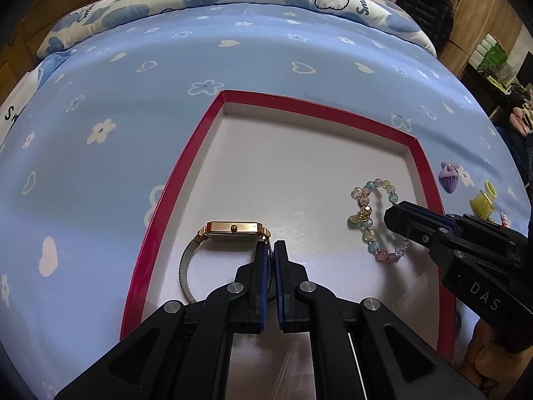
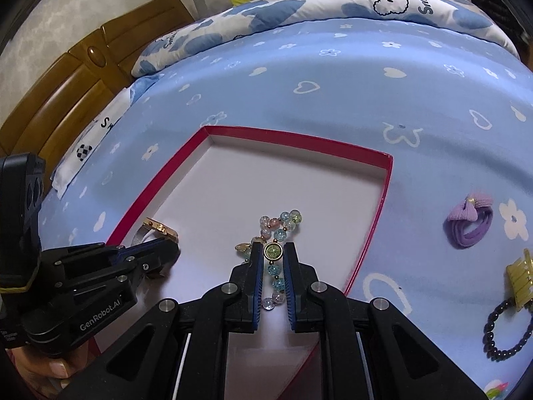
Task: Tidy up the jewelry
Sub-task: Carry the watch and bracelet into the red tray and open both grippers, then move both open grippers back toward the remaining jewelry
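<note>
A shallow red-rimmed tray [image 1: 173, 193] with a white floor lies on the blue bedsheet. Inside it at the left stands a gold watch [image 1: 233, 227] on its edge, its mesh strap curling toward me. My left gripper [image 1: 270, 246] sits at the watch's right end, jaws almost together on the strap where it leaves the case. A pastel bead bracelet [image 1: 373, 220] lies at the tray's right. In the right wrist view my right gripper [image 2: 273, 249] is shut on that bracelet [image 2: 279, 225], a gold-ringed green bead pinched between its fingertips [image 2: 256, 250]. The left gripper [image 2: 166, 245] touches the watch [image 2: 163, 228].
Right of the tray [image 2: 383, 200] on the sheet lie a purple hair tie [image 2: 469, 223], a yellow hair claw [image 2: 521, 280] and a black bead bracelet [image 2: 506, 333]. A folded patterned quilt [image 2: 299, 3] lies at the far side. A wooden headboard [image 2: 66, 83] stands at the left.
</note>
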`<state>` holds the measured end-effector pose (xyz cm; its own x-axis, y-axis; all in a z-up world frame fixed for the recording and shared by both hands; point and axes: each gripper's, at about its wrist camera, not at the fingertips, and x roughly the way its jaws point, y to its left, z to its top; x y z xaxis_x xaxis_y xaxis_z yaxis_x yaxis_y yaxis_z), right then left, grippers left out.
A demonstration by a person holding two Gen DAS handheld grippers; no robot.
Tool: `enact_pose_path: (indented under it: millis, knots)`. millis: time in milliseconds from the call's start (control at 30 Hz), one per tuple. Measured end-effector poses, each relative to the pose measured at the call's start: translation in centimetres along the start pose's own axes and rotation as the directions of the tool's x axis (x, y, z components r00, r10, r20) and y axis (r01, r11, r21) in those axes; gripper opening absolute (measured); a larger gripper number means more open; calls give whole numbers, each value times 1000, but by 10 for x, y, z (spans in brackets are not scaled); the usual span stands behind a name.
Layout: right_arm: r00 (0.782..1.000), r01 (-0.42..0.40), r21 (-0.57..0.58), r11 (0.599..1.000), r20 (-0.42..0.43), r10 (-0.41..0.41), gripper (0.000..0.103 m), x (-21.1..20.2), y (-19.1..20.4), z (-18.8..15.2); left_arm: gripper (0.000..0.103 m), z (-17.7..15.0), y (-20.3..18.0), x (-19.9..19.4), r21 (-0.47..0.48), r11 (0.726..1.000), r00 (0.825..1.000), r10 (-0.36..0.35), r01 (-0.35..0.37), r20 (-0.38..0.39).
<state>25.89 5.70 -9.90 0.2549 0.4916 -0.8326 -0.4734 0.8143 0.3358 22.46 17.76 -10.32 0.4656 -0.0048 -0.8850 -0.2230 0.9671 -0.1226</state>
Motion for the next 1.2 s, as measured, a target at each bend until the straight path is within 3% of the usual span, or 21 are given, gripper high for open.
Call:
enact_pose_path:
  millis: [100,233,300,400,567,633,667,800,967,1200]
  knots:
    - [1000,6,-9,1000,-7,-6,12,1,1,0,7,-1,0,0,-5,1000,1000,-1,1,0]
    - [1000,10,-10,1000,-8,-10,13,1,2,1,22,-1,1,-2,-9,1000,1000,6,-6,7]
    - [1000,10,-5,1000,-6,-10,13,0,2,0,23,-2,1,-5,-10,1000,1000,9,-9,14]
    - [1000,-2,5,1000,-1,2,17,-4,1,0,24,-5,3,-11,-20,1000,1000,5,-4,24]
    - [999,-22,33,999,29,21,25,-19,-3,-1,35,-11,8,-31,-57,998,998,-9,13,58]
    - [998,-40,48,998,54,38,39,-32,-5,-2,37,-16,10,-45,-78,997,996,-20,27,84]
    - [996,-50,53,997,71,46,41,-40,-6,-4,38,-20,12,-54,-96,995,994,-29,39,103]
    - [990,-52,70,996,134,42,46,-73,-12,-13,53,-36,15,-85,-153,985,985,-53,79,163]
    - [980,-29,113,993,199,6,48,-117,-33,-33,57,-55,13,-112,-178,977,975,-83,121,206]
    - [964,42,152,987,254,-80,59,-172,-61,-62,70,-70,-7,-142,-139,979,963,-114,151,243]
